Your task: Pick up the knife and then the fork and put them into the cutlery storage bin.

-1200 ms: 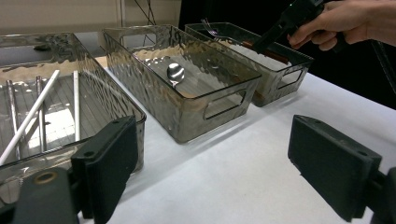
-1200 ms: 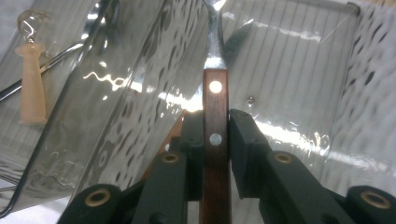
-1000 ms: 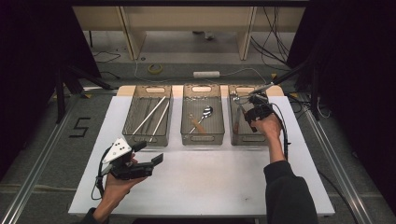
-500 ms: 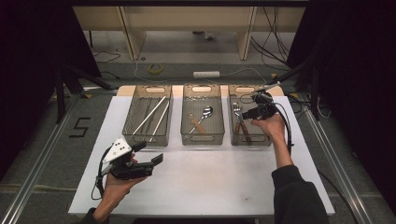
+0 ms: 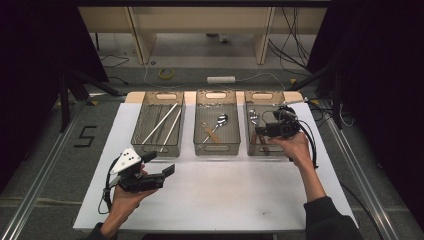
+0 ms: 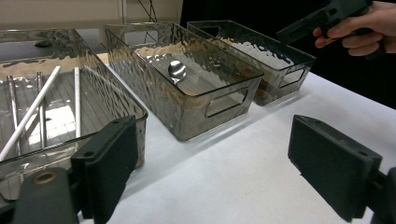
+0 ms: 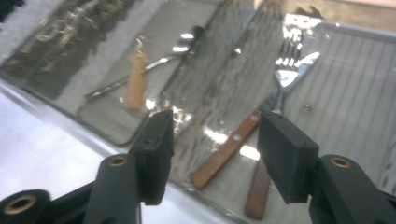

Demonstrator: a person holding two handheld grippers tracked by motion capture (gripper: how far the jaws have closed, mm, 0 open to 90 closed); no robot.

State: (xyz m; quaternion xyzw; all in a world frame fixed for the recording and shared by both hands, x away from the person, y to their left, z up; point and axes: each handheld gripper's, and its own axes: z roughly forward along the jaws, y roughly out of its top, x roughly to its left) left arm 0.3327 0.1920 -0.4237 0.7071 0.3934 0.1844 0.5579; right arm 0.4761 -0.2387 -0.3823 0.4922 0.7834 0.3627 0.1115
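Three clear trays stand in a row at the table's far side. The right tray (image 5: 265,95) holds wooden-handled forks (image 5: 252,117) (image 7: 289,70). My right gripper (image 5: 258,132) (image 7: 215,135) hovers over this tray's near end, pointing left. Its jaws have just been opening and stand open, with nothing between them. The forks lie below them on the tray floor. My left gripper (image 5: 160,164) (image 6: 210,154) is held open and empty above the near left of the table. In its view the right gripper (image 6: 322,18) sits at the top right.
The middle tray (image 5: 216,148) holds a metal spoon (image 5: 220,120) (image 6: 177,70) and a wooden-handled utensil (image 5: 212,134) (image 7: 134,84). The left tray (image 5: 142,142) holds long white and metal sticks (image 5: 162,122) (image 6: 32,109). The white tabletop (image 5: 225,190) stretches in front of the trays.
The right gripper has come up out of the right tray and drawn back toward its near end, its jaws wider apart. The left gripper has stayed put.
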